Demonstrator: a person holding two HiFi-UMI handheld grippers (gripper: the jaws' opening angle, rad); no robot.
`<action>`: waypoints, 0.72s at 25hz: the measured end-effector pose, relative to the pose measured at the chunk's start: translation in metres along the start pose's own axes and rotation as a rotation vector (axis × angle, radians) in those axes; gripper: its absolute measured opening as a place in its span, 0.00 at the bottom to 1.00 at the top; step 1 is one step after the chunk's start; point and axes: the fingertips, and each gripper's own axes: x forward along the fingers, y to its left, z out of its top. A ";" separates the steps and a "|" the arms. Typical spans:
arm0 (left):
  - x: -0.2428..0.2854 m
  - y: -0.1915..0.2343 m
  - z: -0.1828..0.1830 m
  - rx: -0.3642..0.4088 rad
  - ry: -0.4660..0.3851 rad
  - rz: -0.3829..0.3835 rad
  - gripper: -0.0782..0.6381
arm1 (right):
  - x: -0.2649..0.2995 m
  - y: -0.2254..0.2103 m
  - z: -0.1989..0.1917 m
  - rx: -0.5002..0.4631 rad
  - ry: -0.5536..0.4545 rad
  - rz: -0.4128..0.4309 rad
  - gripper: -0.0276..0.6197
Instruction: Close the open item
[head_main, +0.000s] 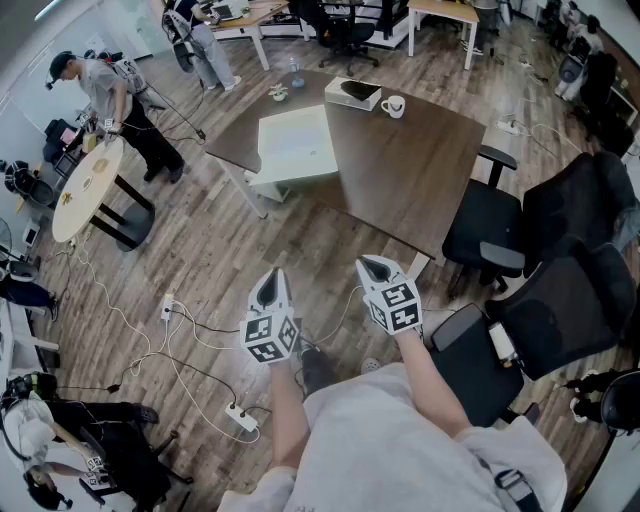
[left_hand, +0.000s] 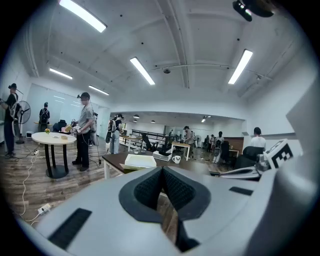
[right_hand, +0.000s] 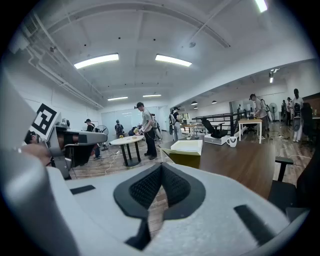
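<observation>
An open box (head_main: 295, 150) with a raised white lid stands at the left edge of a dark brown table (head_main: 400, 170); it also shows in the left gripper view as the box (left_hand: 140, 161) and in the right gripper view as the box (right_hand: 187, 150). My left gripper (head_main: 270, 285) and right gripper (head_main: 375, 268) hang side by side over the wooden floor, well short of the table. Both are shut with nothing between the jaws, as seen on the left gripper (left_hand: 162, 172) and the right gripper (right_hand: 161, 170).
A white mug (head_main: 393, 105) and a flat white box (head_main: 352, 92) sit at the table's far side. Black office chairs (head_main: 560, 260) crowd the right. A round table (head_main: 85, 185) with a person stands left. Cables and a power strip (head_main: 240, 415) lie on the floor.
</observation>
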 end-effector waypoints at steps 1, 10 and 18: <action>0.001 -0.001 -0.001 0.000 0.003 -0.001 0.12 | -0.001 -0.001 0.000 0.002 -0.001 -0.001 0.04; 0.000 -0.003 0.005 0.002 -0.031 -0.060 0.12 | -0.003 -0.001 0.016 -0.011 -0.047 -0.031 0.04; 0.010 0.023 -0.001 -0.004 -0.002 -0.040 0.12 | 0.000 -0.006 0.031 0.095 -0.134 -0.044 0.04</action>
